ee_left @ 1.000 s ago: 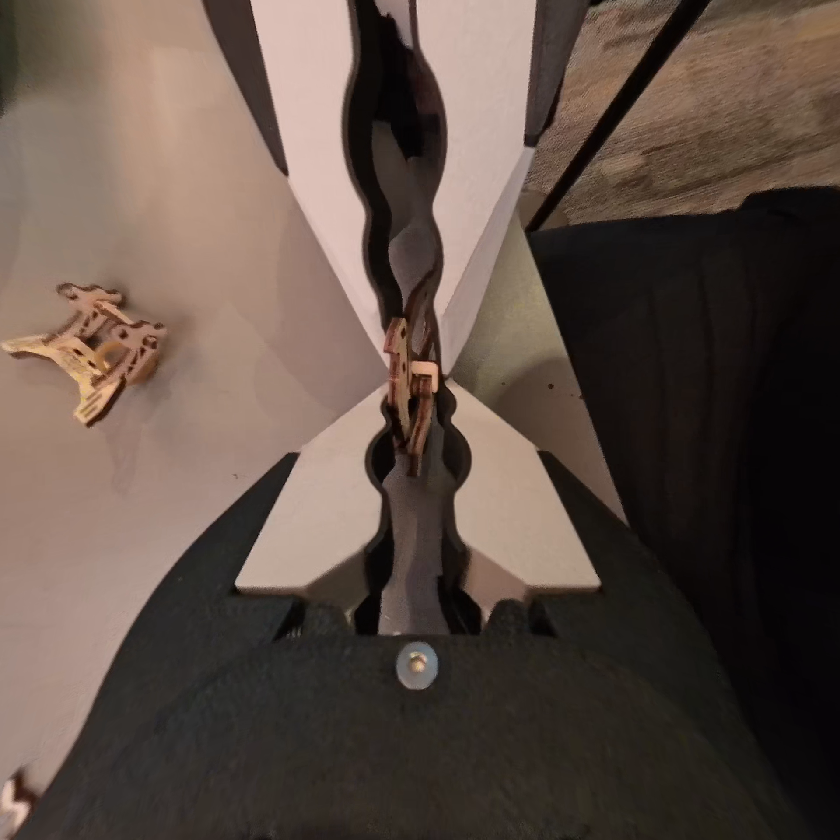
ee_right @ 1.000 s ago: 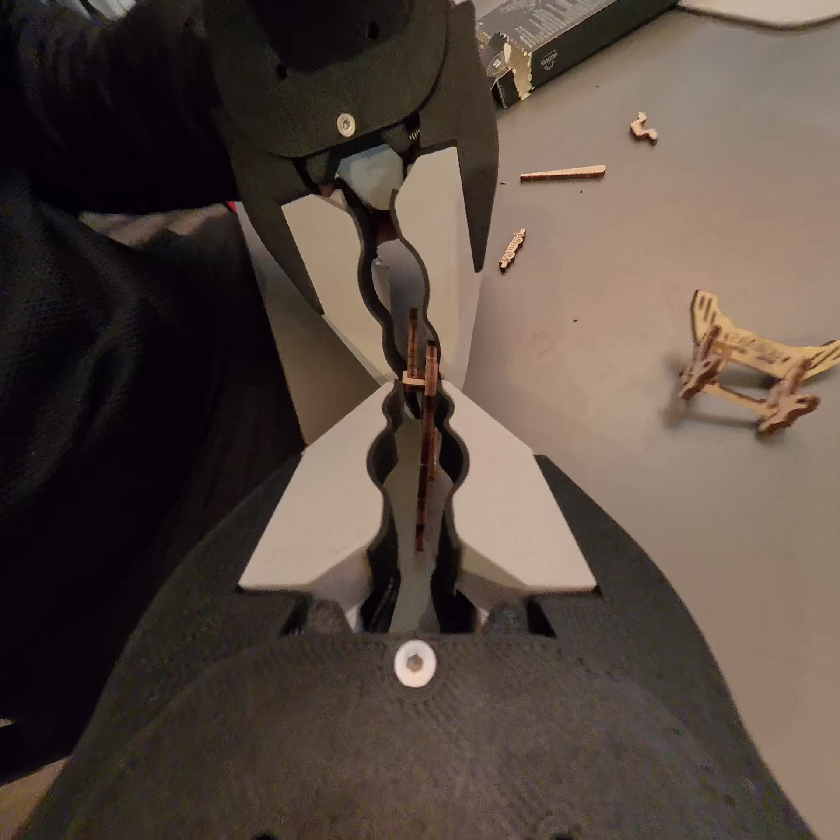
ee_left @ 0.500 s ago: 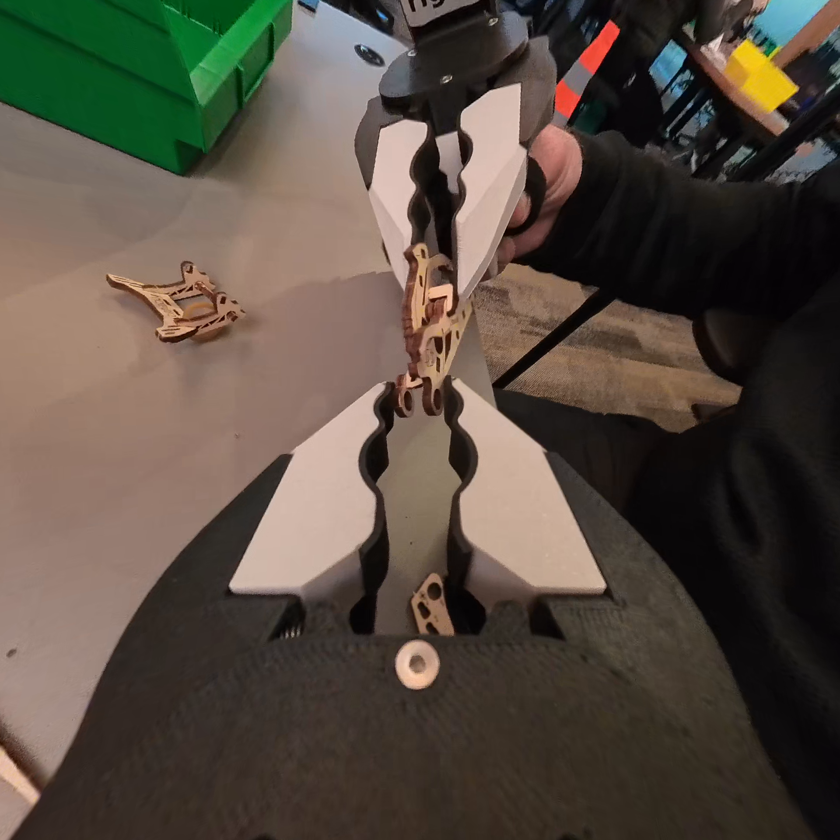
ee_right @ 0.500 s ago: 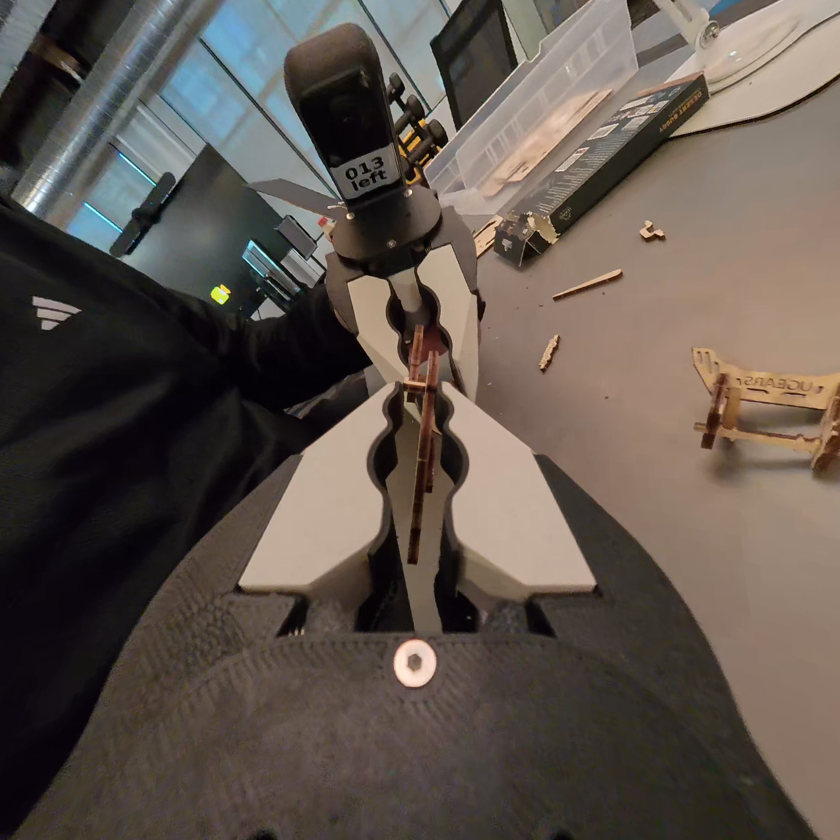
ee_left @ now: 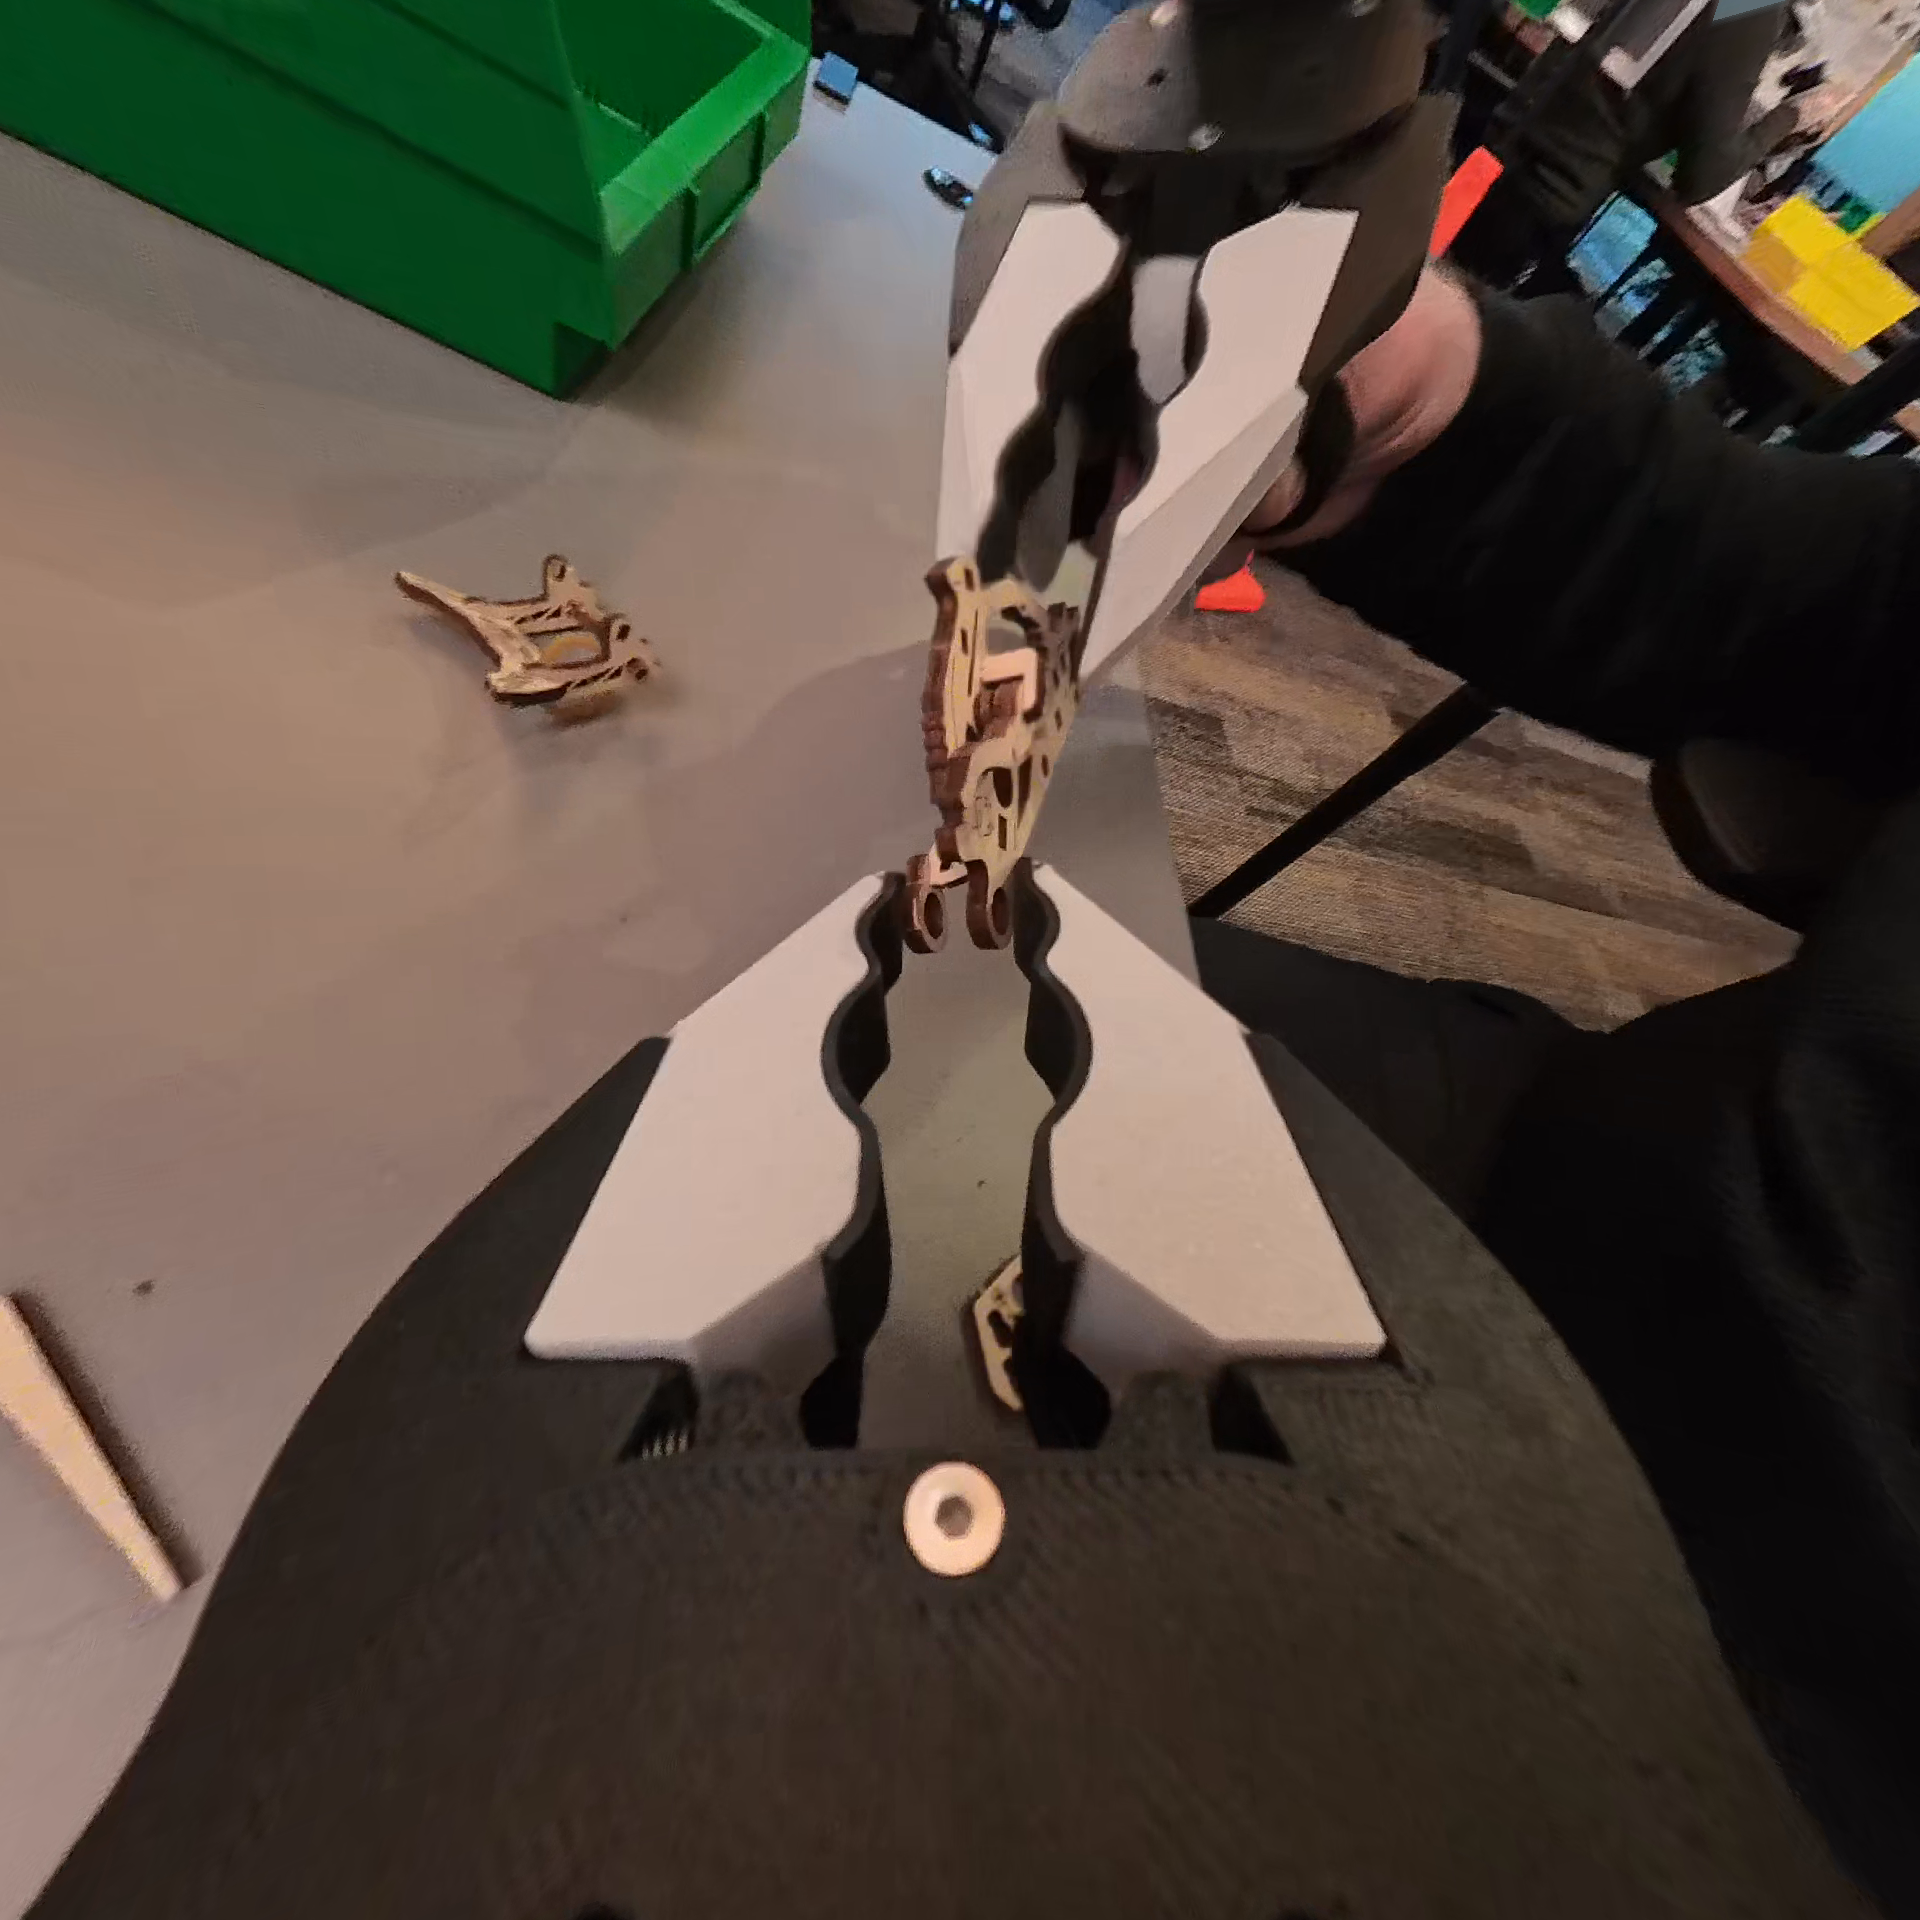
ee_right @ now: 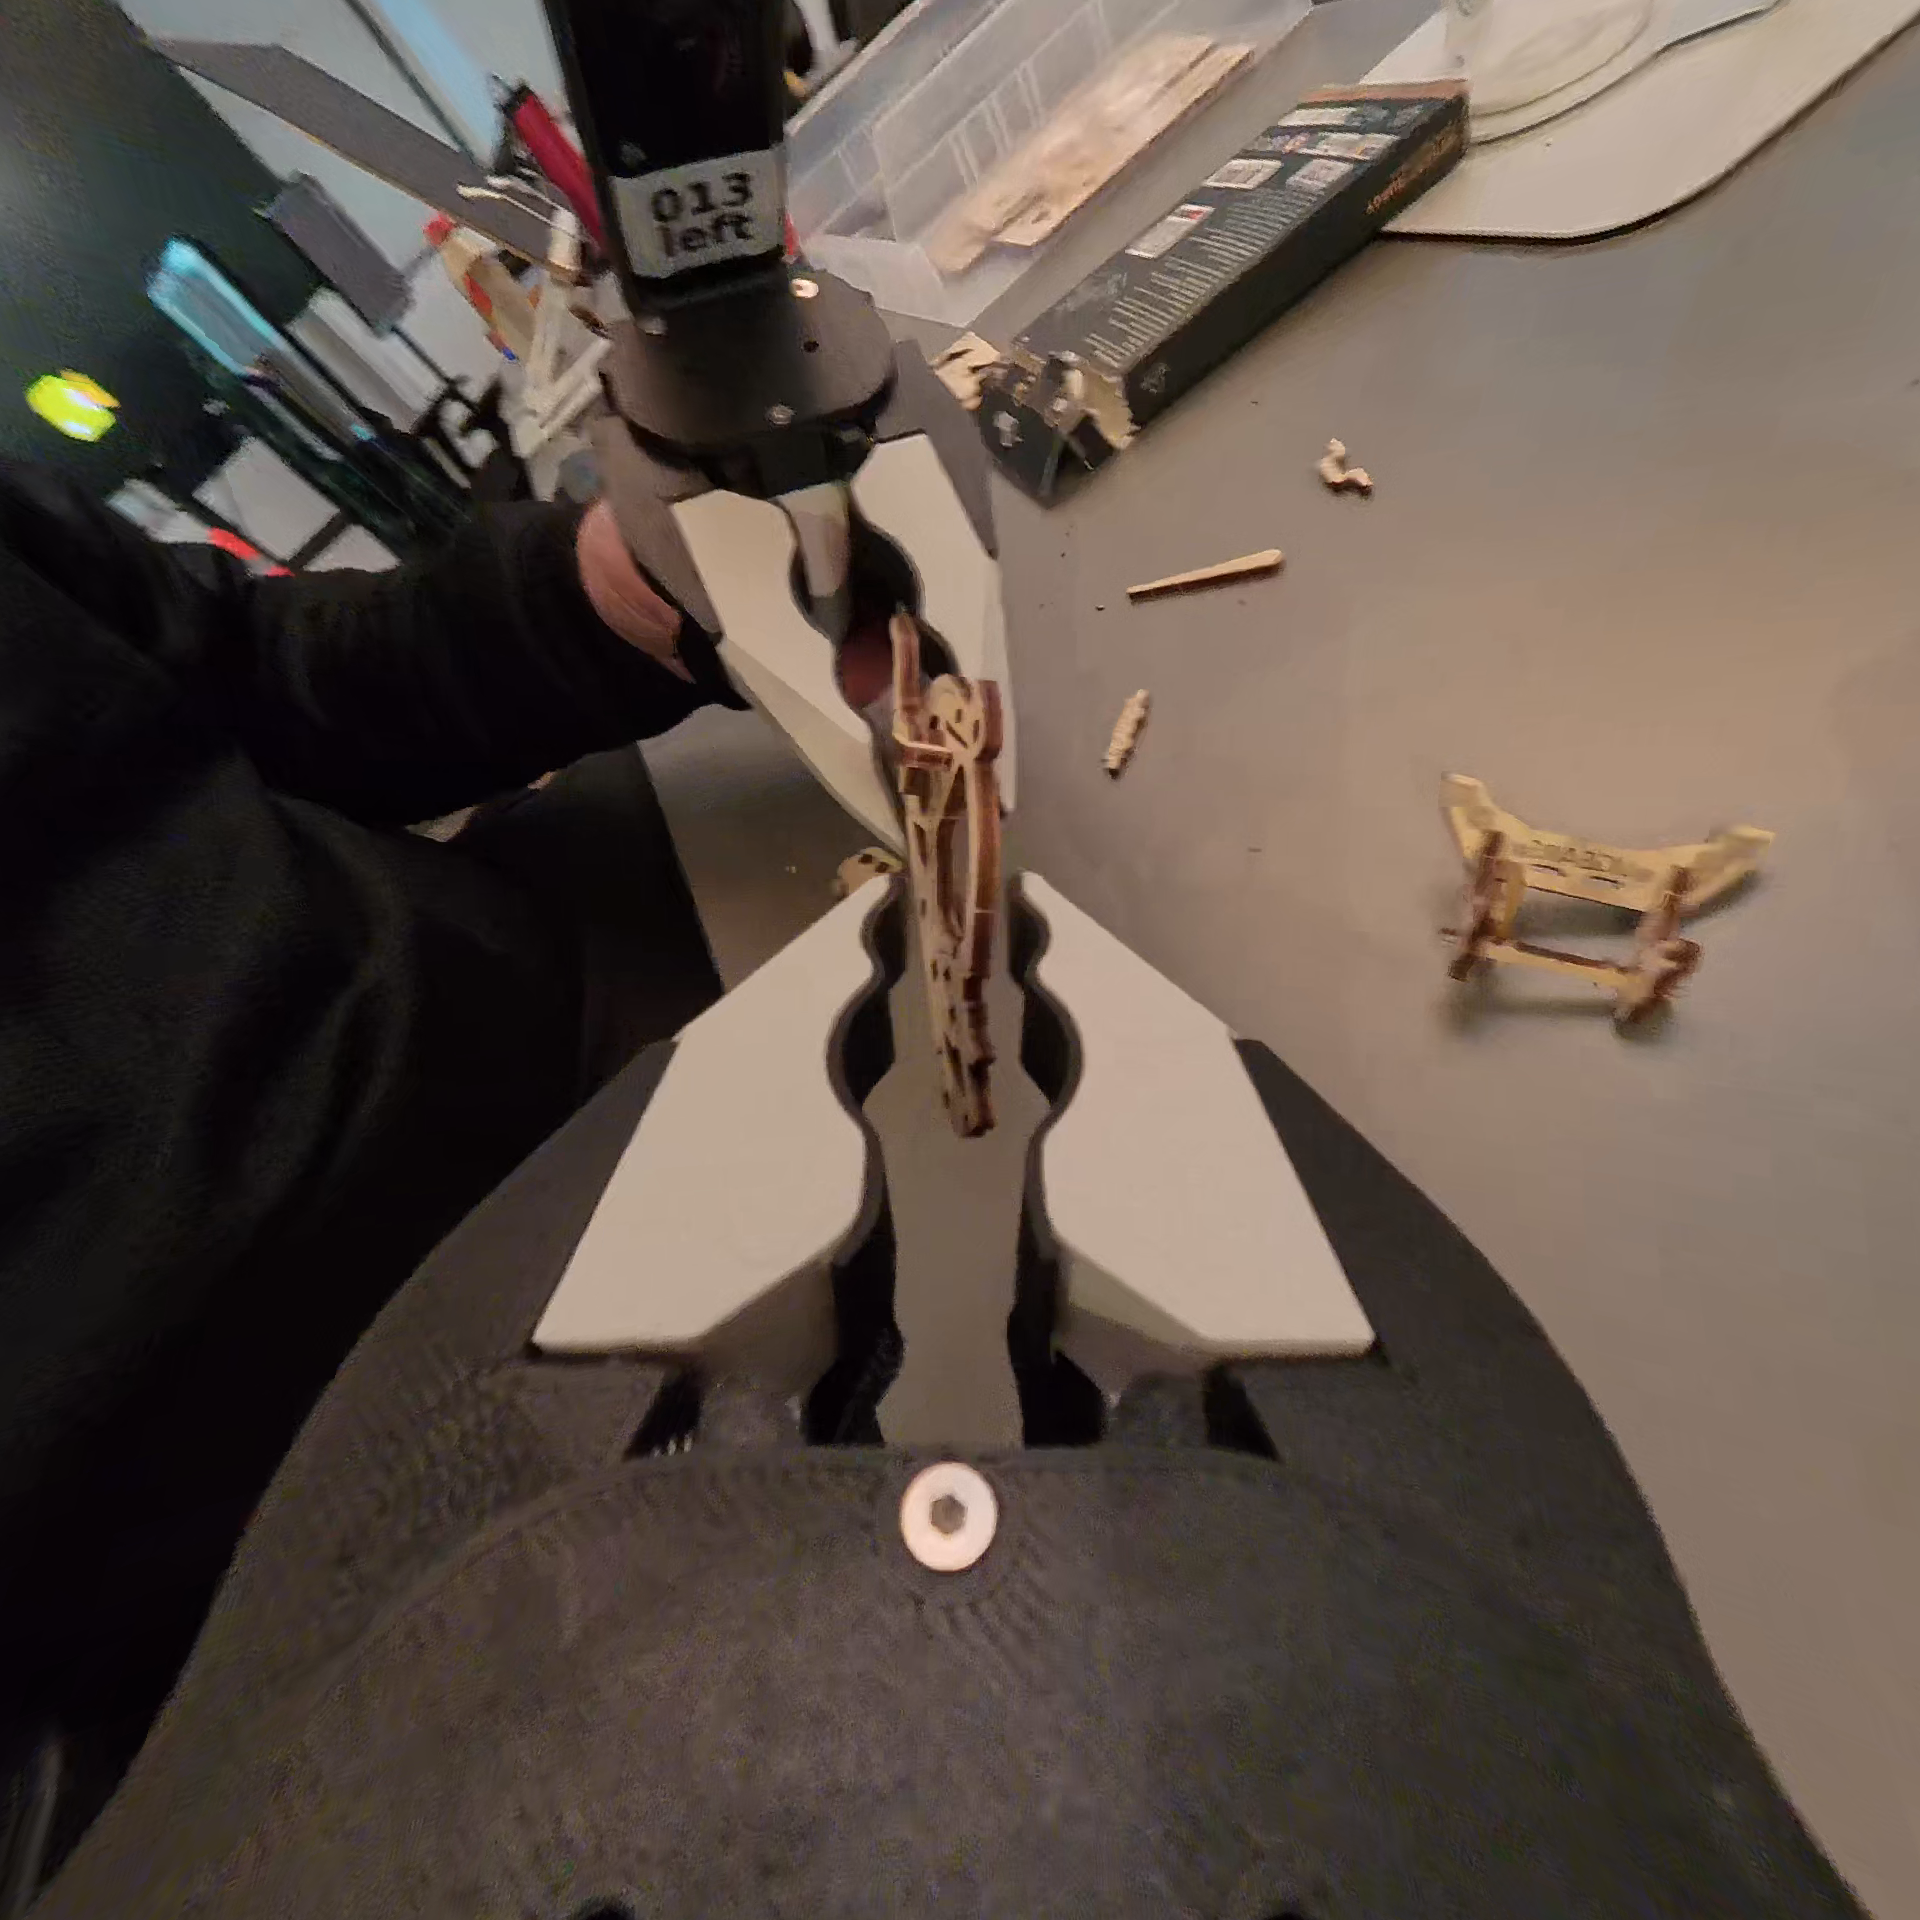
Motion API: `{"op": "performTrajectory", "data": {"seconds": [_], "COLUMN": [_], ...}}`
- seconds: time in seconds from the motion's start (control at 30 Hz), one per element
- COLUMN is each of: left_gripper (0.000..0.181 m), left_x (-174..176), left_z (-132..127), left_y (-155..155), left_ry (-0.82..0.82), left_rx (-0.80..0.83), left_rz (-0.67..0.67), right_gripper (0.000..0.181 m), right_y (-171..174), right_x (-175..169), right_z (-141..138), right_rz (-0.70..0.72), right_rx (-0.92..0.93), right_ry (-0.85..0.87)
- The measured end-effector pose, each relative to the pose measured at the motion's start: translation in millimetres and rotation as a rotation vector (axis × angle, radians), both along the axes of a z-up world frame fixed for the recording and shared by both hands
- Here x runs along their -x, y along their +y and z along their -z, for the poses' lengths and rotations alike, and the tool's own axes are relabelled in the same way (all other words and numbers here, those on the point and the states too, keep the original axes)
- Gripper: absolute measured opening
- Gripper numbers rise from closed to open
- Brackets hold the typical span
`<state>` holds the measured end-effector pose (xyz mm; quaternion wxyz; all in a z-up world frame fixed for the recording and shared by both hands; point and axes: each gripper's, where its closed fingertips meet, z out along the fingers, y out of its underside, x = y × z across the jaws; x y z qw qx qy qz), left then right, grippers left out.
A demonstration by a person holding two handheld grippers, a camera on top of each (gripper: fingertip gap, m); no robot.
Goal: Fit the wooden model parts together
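Both ends of the wooden assembly (ee_left: 997,727) are hanging over the worktop (ee_left: 312,935) edge because we are pinching its looped end in the left hand-held gripper (ee_left: 956,904) while holding the right hand-held gripper (ee_right: 956,894) open around the other, probably lining up a fresh grip.

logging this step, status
left fingers and right fingers both around part, midair. which one grips: unclear. wood scrap lodged deep between left fingers.
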<state>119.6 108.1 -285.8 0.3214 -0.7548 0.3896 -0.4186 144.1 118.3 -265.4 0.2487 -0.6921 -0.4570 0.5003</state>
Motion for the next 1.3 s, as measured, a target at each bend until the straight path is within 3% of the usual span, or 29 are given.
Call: {"op": "performTrajectory", "data": {"seconds": [0.23,0.37,0.6,0.7,0.77,1.03,1.17,1.3], "left_gripper": [0.019,0.019,0.019,0.020,0.026,0.046,0.045,0.034], "left_x": [35.8,49.8,50.5,52.5,51.1,61.1,67.1,51.7], "left_z": [17.5,30.2,47.4,47.6,46.1,40.4,27.0,-6.4], "left_y": [27.6,32.0,23.5,22.6,20.2,18.9,22.2,25.1], "left_ry": [0.081,0.130,0.131,0.136,0.121,0.118,0.119,0.025], "left_rx": [0.038,0.079,0.186,0.198,0.216,0.219,0.146,0.052], "left_rz": [-0.224,-0.309,-0.334,-0.333,-0.320,-0.331,-0.362,-0.335], "right_gripper": [0.040,0.045,0.058,0.050,0.040,0.040,0.040,0.040], "right_y": [52.9,77.3,98.7,100.1,98.7,95.0,86.3,70.8], "right_x": [-19.5,-24.4,-11.7,-11.5,-8.9,-3.6,4.5,21.2], "right_z": [21.6,43.3,63.9,72.8,73.8,59.1,35.0,-2.8], "right_rz": [0.214,0.252,0.312,0.302,0.288,0.309,0.314,0.297], "right_rx": [-0.269,-0.380,-0.338,-0.326,-0.315,-0.272,-0.247,-0.267], "right_ry": [-0.245,-0.425,-0.462,-0.495,-0.480,-0.359,-0.225,-0.029]}}
